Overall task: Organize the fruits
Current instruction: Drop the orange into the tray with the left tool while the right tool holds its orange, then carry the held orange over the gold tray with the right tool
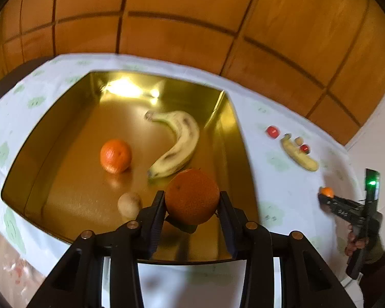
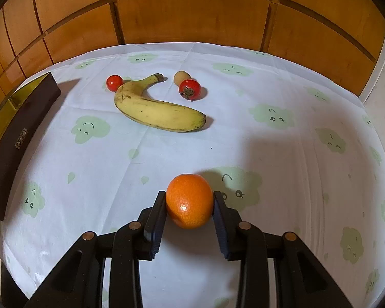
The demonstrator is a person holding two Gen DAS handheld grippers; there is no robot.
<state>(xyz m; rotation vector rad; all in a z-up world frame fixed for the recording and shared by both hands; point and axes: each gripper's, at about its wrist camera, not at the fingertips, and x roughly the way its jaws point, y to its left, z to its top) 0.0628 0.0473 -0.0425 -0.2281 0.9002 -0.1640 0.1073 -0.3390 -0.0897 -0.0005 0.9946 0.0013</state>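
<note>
My left gripper (image 1: 192,197) is shut on a large orange (image 1: 192,196), held above the near right part of a gold-lined box (image 1: 51,128). Inside the box lie a smaller orange (image 1: 115,156), a pale banana (image 1: 178,145) and a small brown round fruit (image 1: 130,204). My right gripper (image 2: 189,200) is shut on a small orange (image 2: 189,200) just over the tablecloth; it also shows at the right edge of the left wrist view (image 1: 326,192). Farther back on the cloth lie a yellow banana (image 2: 156,109), two red fruits (image 2: 114,82) (image 2: 190,89) and a brown fruit (image 2: 181,77).
The box's dark outer wall (image 2: 15,141) stands at the left of the right wrist view. A white tablecloth (image 2: 282,154) with green cloud faces covers the table. Wooden panelling (image 2: 192,15) rises behind it. A gloved hand (image 1: 364,243) holds the right gripper's handle.
</note>
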